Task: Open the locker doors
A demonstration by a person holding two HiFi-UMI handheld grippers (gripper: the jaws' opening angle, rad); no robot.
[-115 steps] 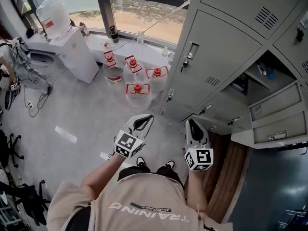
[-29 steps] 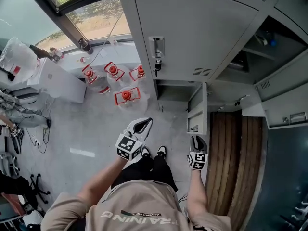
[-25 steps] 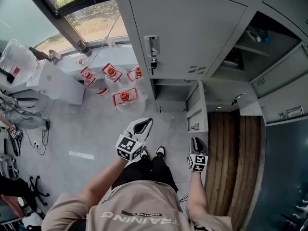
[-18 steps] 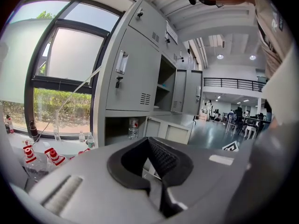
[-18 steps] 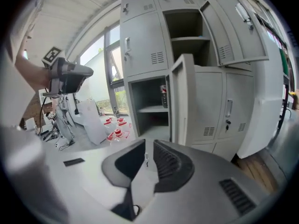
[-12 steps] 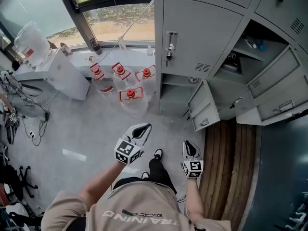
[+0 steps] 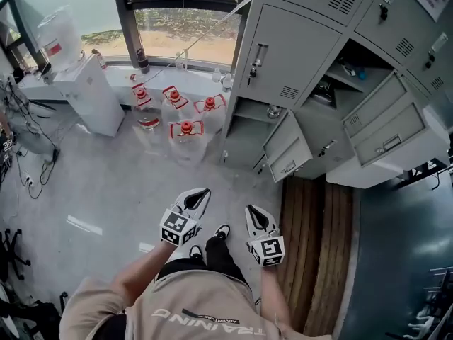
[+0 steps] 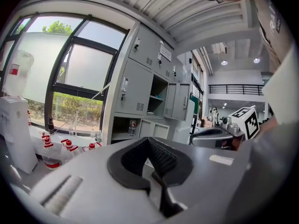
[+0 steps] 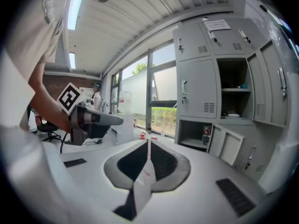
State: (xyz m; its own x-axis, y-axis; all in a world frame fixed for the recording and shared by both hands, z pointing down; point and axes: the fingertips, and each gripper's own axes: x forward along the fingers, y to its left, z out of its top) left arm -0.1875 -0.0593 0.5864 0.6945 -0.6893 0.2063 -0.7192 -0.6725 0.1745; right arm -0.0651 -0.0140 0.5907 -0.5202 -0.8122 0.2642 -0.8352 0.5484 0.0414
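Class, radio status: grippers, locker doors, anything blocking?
Left gripper shut, empty; right gripper just closing, nothing between jaws. Lower door and right door open; upper-left door shut. Water jugs left of lockers, apart.

- Daylight from the window (image 7: 185,30) fills the room, which is bright and evenly lit, with only soft shadows.
- Pale glare patches lie on the floor (image 7: 83,225).
- Both gripper views bend the lockers (image 9: 219,78) and go black at the corners.
- Their near foreground is soft, and the ceiling lights (image 8: 224,62) flare.
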